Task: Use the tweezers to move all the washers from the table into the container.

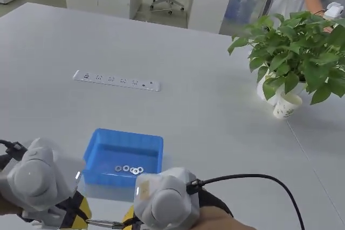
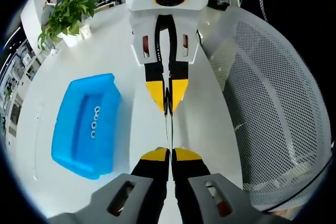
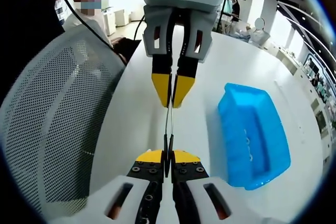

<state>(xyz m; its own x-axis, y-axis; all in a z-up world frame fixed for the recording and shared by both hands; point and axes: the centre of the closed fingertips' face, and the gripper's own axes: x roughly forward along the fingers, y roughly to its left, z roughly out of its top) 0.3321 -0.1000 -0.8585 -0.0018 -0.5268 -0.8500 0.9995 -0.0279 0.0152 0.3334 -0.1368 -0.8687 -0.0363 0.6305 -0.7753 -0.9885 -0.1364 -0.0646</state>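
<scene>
Washers [image 1: 129, 169] aside, the table [image 1: 215, 106] ahead of both grippers looked bare of loose parts, so the moving seemed largely done, though that was only a judgement. The blue container [image 1: 108, 152] stood just beyond the two grippers, off the left side of the left gripper's [image 2: 169, 153] jaws and off the right side of the right gripper's [image 3: 168, 155]. The grippers faced each other tip to tip, both clenched on the tweezers [image 2: 168, 129], each pinching one end of the thin strip. This read as a hand-over or re-grip of the tool rather than a pick. The washers lay in a short row on the container floor, close together.

Next, one gripper would need to let go while the other took a grasp that left the points free — then a check for any washer left on the table. The table beneath the grippers was hidden by their bodies, and the head view cut the jaws off at its lower edge. Which end of the tweezers carried the points could not be told — and the washers were too small to count surely.
</scene>
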